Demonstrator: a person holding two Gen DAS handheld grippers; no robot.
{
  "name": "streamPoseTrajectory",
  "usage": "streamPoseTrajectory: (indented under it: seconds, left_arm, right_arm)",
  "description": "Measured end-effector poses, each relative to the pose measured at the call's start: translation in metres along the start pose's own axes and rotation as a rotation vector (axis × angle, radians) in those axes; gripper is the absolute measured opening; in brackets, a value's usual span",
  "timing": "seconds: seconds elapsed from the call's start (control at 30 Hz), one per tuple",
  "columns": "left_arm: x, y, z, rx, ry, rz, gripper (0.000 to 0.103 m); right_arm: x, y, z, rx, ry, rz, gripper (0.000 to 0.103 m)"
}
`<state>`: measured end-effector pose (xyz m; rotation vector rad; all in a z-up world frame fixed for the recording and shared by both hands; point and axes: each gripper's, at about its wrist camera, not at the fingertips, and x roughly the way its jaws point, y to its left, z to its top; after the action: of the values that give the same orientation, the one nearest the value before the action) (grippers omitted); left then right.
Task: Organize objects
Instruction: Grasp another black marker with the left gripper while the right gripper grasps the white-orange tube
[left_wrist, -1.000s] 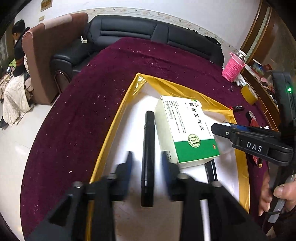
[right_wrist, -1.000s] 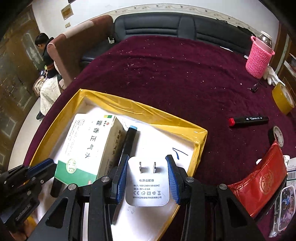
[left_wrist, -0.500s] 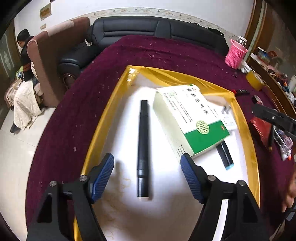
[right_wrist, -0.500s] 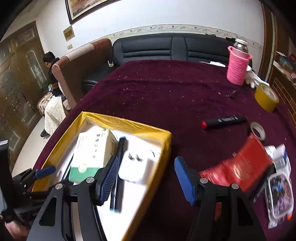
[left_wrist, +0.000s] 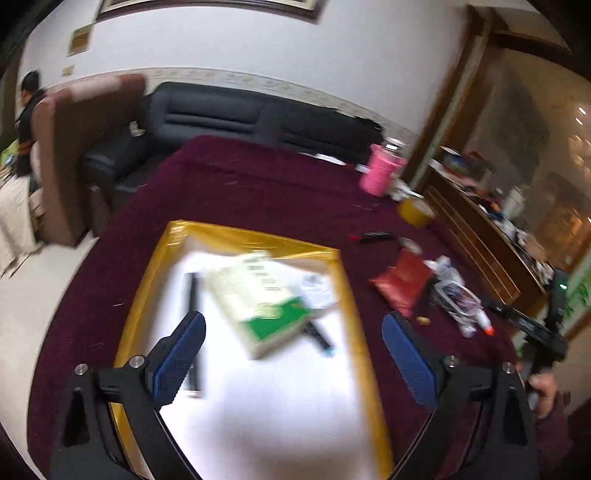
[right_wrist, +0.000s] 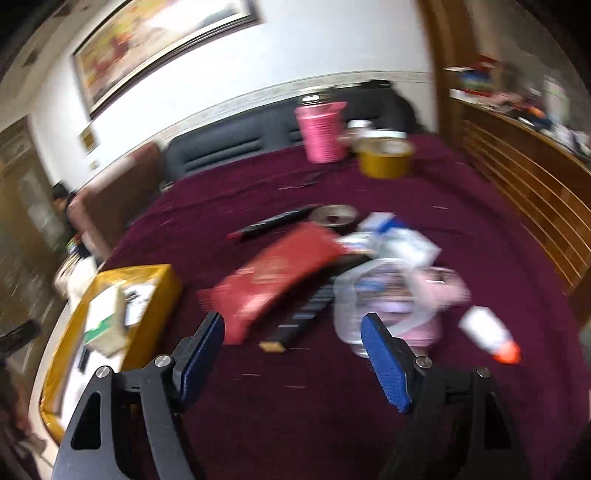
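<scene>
We find the maroon table (left_wrist: 258, 184) carrying a yellow-rimmed tray (left_wrist: 140, 306) that holds a green-and-white box (left_wrist: 258, 295) and a black pen (left_wrist: 192, 288), with a red pouch (right_wrist: 273, 273) outside it, while the left gripper (left_wrist: 291, 350) and right gripper (right_wrist: 291, 354) hang empty, jaws opening.

Open maroon cloth (right_wrist: 295, 424) lies clear directly ahead of the right gripper (right_wrist: 293, 354), bounded beyond by the red pouch (right_wrist: 280, 273), black bar (right_wrist: 314, 306) and plastic bag (right_wrist: 391, 291), and leftward by the yellow-rimmed tray (right_wrist: 159, 295).
</scene>
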<state>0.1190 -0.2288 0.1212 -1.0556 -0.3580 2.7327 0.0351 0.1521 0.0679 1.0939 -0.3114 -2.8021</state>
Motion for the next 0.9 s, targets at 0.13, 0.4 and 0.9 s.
streamPoseTrajectory:
  seconds: [0.13, 0.4, 0.9]
  left_arm:
    - [0.019, -0.064, -0.006, 0.117, 0.045, -0.079, 0.096]
    - [0.084, -0.183, -0.035, 0.345, 0.116, -0.127, 0.096]
    - [0.227, -0.266, -0.035, 0.713, 0.277, -0.006, 0.041]
  right_arm:
    - [-0.011, -0.056, 0.001, 0.086, -0.014, -0.059, 0.081]
    - [0.013, -0.124, 0.003, 0.213, 0.015, -0.062, 0.081]
    - [0.024, -0.155, 0.017, 0.262, -0.128, -0.028, 0.083]
